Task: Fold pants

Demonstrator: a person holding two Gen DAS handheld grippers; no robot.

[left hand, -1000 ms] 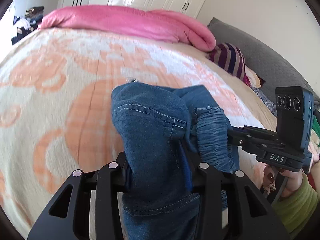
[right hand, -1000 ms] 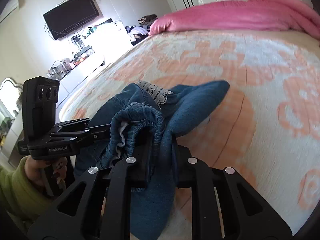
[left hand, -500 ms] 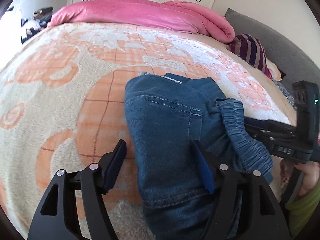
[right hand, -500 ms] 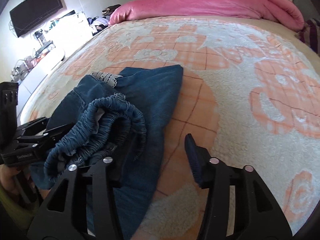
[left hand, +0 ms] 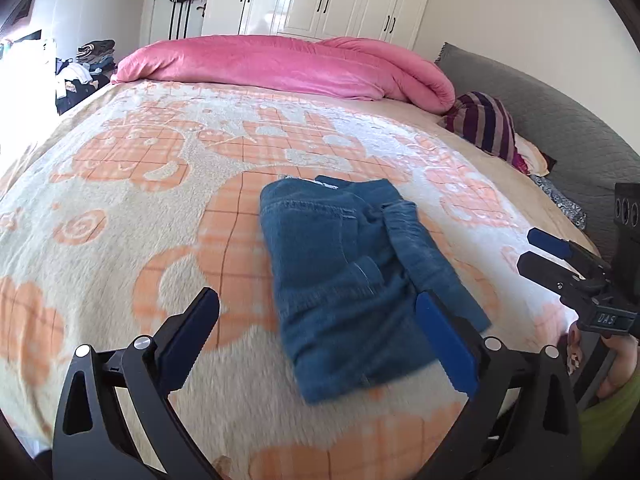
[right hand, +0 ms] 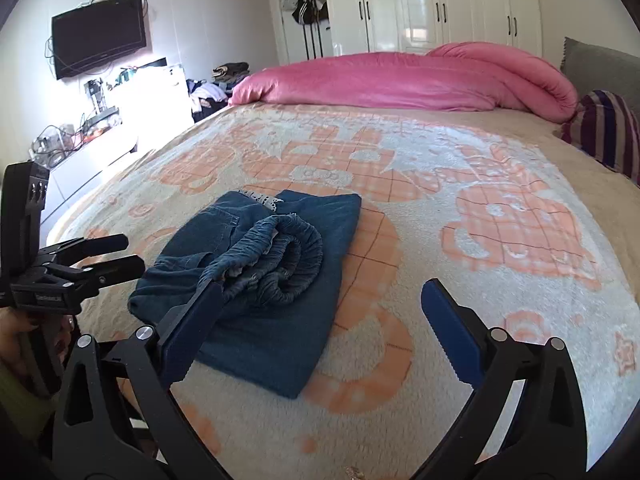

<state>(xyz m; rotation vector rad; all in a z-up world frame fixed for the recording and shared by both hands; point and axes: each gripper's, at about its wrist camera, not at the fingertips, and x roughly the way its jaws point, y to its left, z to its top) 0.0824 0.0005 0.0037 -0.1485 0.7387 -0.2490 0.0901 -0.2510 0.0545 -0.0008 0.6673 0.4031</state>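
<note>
The blue denim pants (left hand: 352,280) lie folded into a compact stack on the orange-and-cream blanket (left hand: 140,200). In the right wrist view the pants (right hand: 280,300) show their gathered waistband (right hand: 280,256) on top and a bit of white lace at the far edge. My left gripper (left hand: 320,332) is open and empty, just short of the stack's near edge. My right gripper (right hand: 320,320) is open and empty, with its left finger (right hand: 192,328) beside the waistband. Each gripper also shows in the other's view: the right one (left hand: 544,252) and the left one (right hand: 116,256).
A rolled pink duvet (left hand: 288,68) lies across the far end of the bed. A striped cushion (left hand: 484,128) and grey headboard (left hand: 560,120) are at the right. White wardrobes (left hand: 328,0), a wall TV (right hand: 98,46) and a cluttered white dresser (right hand: 120,120) ring the room.
Both grippers were shut on the pants one second ago. They opened, let the folded pants down on the blanket and drew back toward me.
</note>
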